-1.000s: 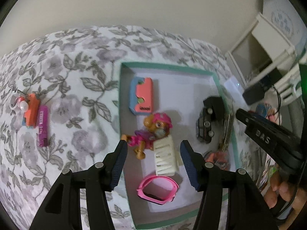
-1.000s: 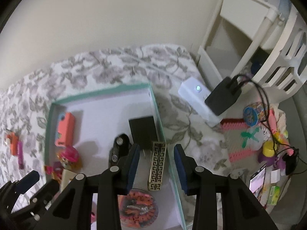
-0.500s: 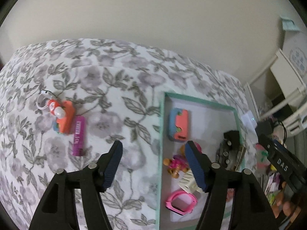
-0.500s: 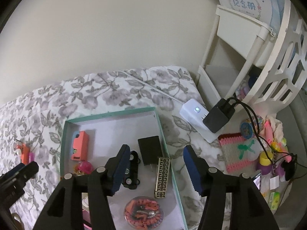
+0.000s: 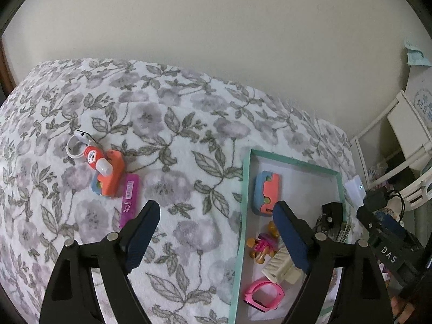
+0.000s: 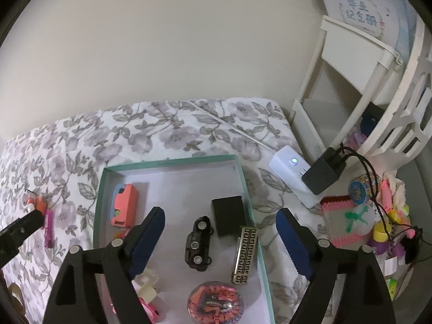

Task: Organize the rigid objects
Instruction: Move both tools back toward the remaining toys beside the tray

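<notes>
Far left on the flowered blanket (image 5: 189, 124) sits what's left to sort: a white ring (image 5: 78, 145), a small red and white bottle (image 5: 95, 159) leaning on an orange and blue block (image 5: 110, 179), and right beside that, touching its edge, a purple bar (image 5: 129, 201). All of it lies out on the blanket, well apart from the green-rimmed tray (image 5: 244, 189).

My left gripper (image 5: 214, 232) hangs above bare blanket, jaws opening wide, nothing between them. The cluster lies up and to the left of my left finger. The purple bar is nearest, just beyond that fingertip, with its long axis running roughly away from me, close to the line my fingers point along. So I reckon I'd have to swing left and straddle it across its narrow width.

Moving right, the tray already holds a matching orange and blue block (image 5: 266, 191), a little figure (image 5: 263, 247), a cream ribbed piece (image 5: 280, 266) and a pink watch (image 5: 263, 295).

My right gripper (image 6: 220, 232) hovers over the tray's right half, jaws also opening and empty. Below it sit a black toy car (image 6: 198, 244), a black box (image 6: 229, 214), a patterned gold bar (image 6: 244, 255) against the right wall, and a round orange disc (image 6: 216, 303).

The left hand is plainly the nearer one to the loose things; the right has the whole tray in between.
</notes>
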`<state>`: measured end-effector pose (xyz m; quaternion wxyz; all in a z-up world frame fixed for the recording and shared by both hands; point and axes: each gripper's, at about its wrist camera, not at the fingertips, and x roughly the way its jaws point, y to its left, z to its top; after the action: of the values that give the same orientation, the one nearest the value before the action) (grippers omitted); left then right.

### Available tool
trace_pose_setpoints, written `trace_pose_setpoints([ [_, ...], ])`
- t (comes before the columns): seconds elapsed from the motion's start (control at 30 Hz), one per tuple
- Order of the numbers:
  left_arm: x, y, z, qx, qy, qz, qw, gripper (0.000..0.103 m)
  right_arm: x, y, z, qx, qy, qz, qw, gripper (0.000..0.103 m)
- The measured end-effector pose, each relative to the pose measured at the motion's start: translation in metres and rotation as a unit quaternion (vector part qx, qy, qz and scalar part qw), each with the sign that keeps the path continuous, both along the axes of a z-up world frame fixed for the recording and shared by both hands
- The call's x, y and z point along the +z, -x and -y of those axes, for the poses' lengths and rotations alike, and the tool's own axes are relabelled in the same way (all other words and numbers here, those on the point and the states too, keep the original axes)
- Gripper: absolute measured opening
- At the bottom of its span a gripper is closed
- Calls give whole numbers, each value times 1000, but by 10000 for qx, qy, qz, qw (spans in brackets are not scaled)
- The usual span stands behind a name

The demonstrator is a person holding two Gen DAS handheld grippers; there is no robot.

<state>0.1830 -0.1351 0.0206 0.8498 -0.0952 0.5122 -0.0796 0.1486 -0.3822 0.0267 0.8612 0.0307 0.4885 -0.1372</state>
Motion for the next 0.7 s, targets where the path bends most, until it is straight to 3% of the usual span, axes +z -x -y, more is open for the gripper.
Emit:
trace_pose_setpoints([
  [0.13, -1, -1, -3, 37, -33, 9, 10000, 90, -3, -4, -6, 94, 57, -37, 9999, 100],
  [0.23, -1, -2, -5, 76, -37, 26, 10000, 90, -4, -5, -9, 143, 104, -30, 9998, 102],
  [0.47, 0, -1, -5, 227, -467, 234, 9984, 95, -7, -7, -12, 137, 77, -55, 9999, 103],
  [0.7, -1, -2, -7, 227, -476, 217, 9984, 95, -11, -9, -15, 188, 37, -75, 9998, 103],
])
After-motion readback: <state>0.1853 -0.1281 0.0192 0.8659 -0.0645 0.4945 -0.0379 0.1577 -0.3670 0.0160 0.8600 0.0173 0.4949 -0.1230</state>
